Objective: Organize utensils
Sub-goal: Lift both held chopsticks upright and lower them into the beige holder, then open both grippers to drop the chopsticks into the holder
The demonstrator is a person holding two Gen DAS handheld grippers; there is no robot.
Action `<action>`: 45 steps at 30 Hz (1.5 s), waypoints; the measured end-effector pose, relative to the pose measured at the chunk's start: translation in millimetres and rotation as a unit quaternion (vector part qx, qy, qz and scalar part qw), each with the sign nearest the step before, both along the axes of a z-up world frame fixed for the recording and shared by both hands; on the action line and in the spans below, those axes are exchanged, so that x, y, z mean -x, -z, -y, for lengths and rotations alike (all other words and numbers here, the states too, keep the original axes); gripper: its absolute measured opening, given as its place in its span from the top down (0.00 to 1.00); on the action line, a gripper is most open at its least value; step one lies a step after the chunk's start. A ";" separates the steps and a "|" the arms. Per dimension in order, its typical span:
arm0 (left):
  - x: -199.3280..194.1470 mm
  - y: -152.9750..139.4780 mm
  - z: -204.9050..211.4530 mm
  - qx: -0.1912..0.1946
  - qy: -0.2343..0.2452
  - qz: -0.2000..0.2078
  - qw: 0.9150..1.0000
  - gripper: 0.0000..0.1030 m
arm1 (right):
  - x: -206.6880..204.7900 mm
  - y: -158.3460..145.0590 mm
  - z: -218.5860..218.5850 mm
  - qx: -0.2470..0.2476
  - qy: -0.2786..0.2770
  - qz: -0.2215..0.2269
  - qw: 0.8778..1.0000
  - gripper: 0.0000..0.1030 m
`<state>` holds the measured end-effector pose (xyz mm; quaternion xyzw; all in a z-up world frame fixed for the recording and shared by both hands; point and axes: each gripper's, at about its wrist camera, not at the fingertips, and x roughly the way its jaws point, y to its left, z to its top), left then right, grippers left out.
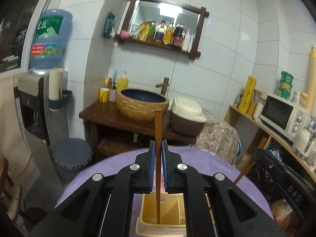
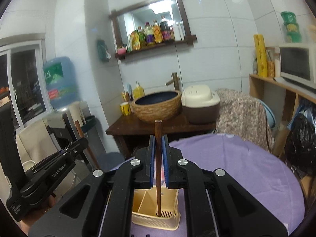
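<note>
My left gripper (image 1: 158, 148) is shut on a brown wooden chopstick (image 1: 158, 130) that stands upright, its lower tip inside a cream plastic utensil holder (image 1: 164, 213) on the purple-covered round table (image 1: 110, 169). My right gripper (image 2: 158, 144) is shut on a second brown chopstick (image 2: 158, 134), also upright with its tip in the slotted compartment of the same holder (image 2: 156, 211). The left gripper's body (image 2: 49, 169) shows at the left of the right wrist view, and the right gripper's body (image 1: 284, 179) at the right of the left wrist view.
Beyond the table stand a wooden stand (image 1: 110, 118) with a woven basin (image 1: 142, 104) and a rice cooker (image 1: 187, 114), a water dispenser (image 1: 33, 102) at left, a stool (image 1: 73, 154), and a shelf with a microwave (image 1: 282, 112) at right.
</note>
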<state>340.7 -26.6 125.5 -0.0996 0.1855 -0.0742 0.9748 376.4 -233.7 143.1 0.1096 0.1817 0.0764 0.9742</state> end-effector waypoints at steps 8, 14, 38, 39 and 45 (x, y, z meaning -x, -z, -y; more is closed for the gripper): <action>-9.8 35.9 -6.8 -0.002 0.001 -0.040 0.999 0.92 | -11.4 27.3 3.7 -0.007 -0.003 -0.032 0.999 0.92; -13.7 48.9 -6.4 -0.001 0.002 -0.054 0.999 0.92 | -15.6 29.3 9.7 -0.016 0.001 -0.031 0.999 0.92; 53.2 71.9 -19.5 -0.020 0.011 -0.076 0.997 0.17 | 39.6 51.3 26.5 0.007 0.044 -0.025 0.999 0.31; 60.4 77.5 -21.3 -0.026 0.010 -0.082 0.996 0.14 | 45.0 57.3 28.3 0.009 0.045 -0.033 0.998 0.31; 98.9 119.9 -19.3 -0.084 0.014 -0.126 0.988 0.14 | 85.7 106.2 33.2 0.066 0.071 -0.088 0.991 0.30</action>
